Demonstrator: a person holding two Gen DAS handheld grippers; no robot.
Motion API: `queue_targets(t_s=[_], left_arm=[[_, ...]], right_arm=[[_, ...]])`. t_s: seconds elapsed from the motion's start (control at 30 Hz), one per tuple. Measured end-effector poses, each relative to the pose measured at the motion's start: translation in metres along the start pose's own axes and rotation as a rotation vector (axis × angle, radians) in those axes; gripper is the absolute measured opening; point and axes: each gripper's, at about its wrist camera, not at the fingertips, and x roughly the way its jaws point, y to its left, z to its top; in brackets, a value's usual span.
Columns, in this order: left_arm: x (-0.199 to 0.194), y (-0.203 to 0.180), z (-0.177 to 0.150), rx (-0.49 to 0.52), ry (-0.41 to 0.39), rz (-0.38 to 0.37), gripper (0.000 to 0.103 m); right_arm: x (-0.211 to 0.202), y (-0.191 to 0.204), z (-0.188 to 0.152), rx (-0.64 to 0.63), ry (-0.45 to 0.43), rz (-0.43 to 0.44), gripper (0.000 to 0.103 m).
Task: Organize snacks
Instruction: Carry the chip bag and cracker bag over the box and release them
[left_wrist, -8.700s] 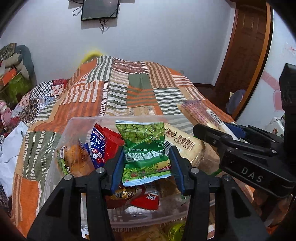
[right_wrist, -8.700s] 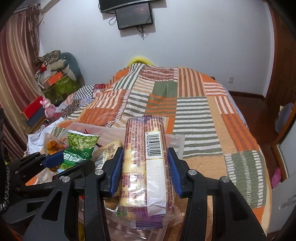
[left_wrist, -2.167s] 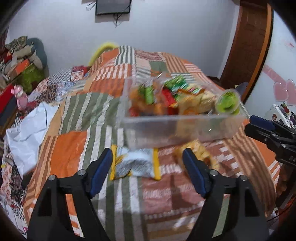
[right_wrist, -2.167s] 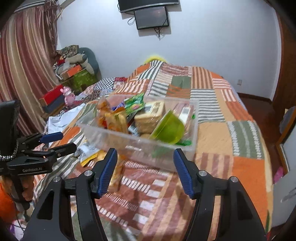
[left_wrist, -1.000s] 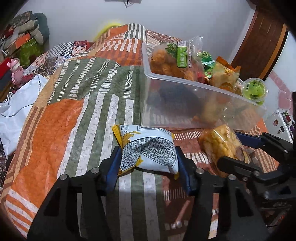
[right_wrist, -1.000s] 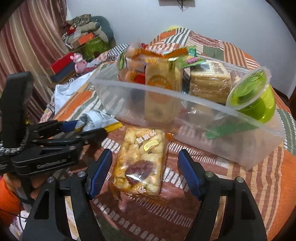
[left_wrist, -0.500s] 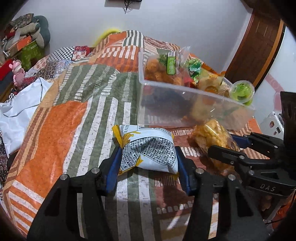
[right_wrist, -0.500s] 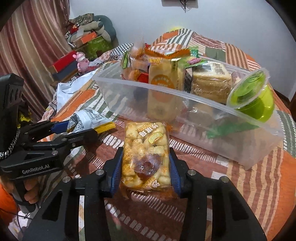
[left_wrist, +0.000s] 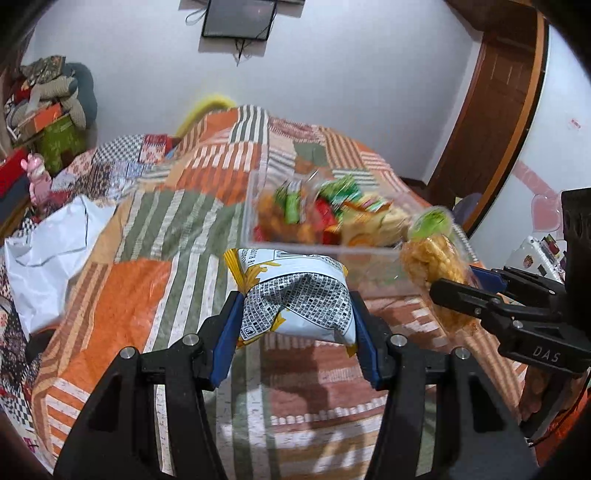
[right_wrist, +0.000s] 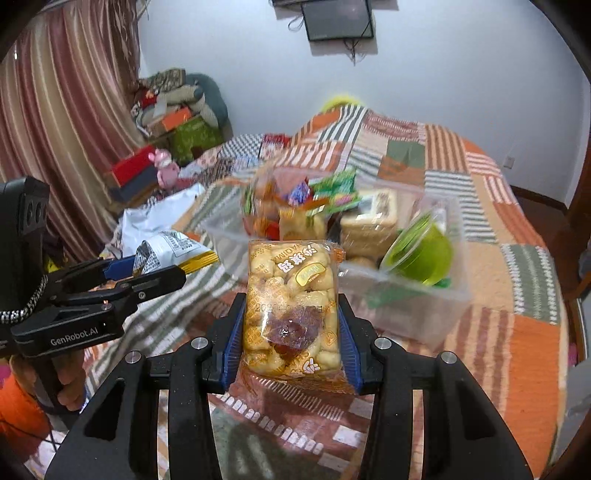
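My left gripper (left_wrist: 295, 321) is shut on a white and yellow snack bag (left_wrist: 295, 295) with a black grid print, held above the quilt. My right gripper (right_wrist: 290, 328) is shut on a clear packet of yellow puffed snacks (right_wrist: 291, 306), also lifted off the bed. Beyond both stands a clear plastic bin (right_wrist: 413, 310) with several snack packs and a green jelly cup (right_wrist: 424, 254) inside. In the left wrist view the bin (left_wrist: 317, 249) is just past the bag, and the right gripper (left_wrist: 476, 284) with its puffed snack packet (left_wrist: 432, 262) shows at the right. The left gripper (right_wrist: 147, 273) and its bag (right_wrist: 166, 251) appear at the left of the right wrist view.
The bin rests on a striped patchwork quilt (left_wrist: 155, 229) covering a bed. A white plastic bag (left_wrist: 44, 254) lies at the bed's left edge. Boxes and cushions are piled by the curtain (right_wrist: 55, 110). A wooden door (left_wrist: 491, 103) stands at the right.
Both grippers have risen with their packets, which now hang above the quilt. The right gripper closed on the puffed snack packet that lay between its open fingers a second ago.
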Motion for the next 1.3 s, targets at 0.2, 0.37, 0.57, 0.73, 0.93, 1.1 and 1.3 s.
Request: queue_targets(t_s=[0.2,0.37,0.57,0.73,0.93,1.1,1.3], left_arm=[[-0.017,-0.016,0.016,0.034,-0.053,-0.007,0.055],[-0.023,-0.025,0.032,0.062,-0.084,0.0,0.055],[-0.016,-0.034,0.05,0.073,-0.108,-0.009,0.055],[-0.002,-0.039,0.062,0.079,-0.114,-0.008,0.055],[0.022,-0.042,0.075,0.072,-0.104,0.005,0.055],[0.044,-0.043,0.085,0.068,-0.09,0.014,0.055],[0.073,-0.048,0.095,0.062,-0.069,0.01,0.055]], right_arm=[[-0.024,-0.007,0.011,0.014,-0.08,-0.026,0.042],[-0.039,-0.017,0.023,0.035,-0.137,-0.051,0.042],[-0.051,-0.031,0.034,0.047,-0.191,-0.082,0.042],[-0.051,-0.04,0.042,0.06,-0.212,-0.088,0.042],[-0.042,-0.047,0.048,0.064,-0.222,-0.096,0.042],[-0.027,-0.054,0.053,0.073,-0.21,-0.094,0.042],[-0.009,-0.059,0.059,0.073,-0.185,-0.091,0.042]])
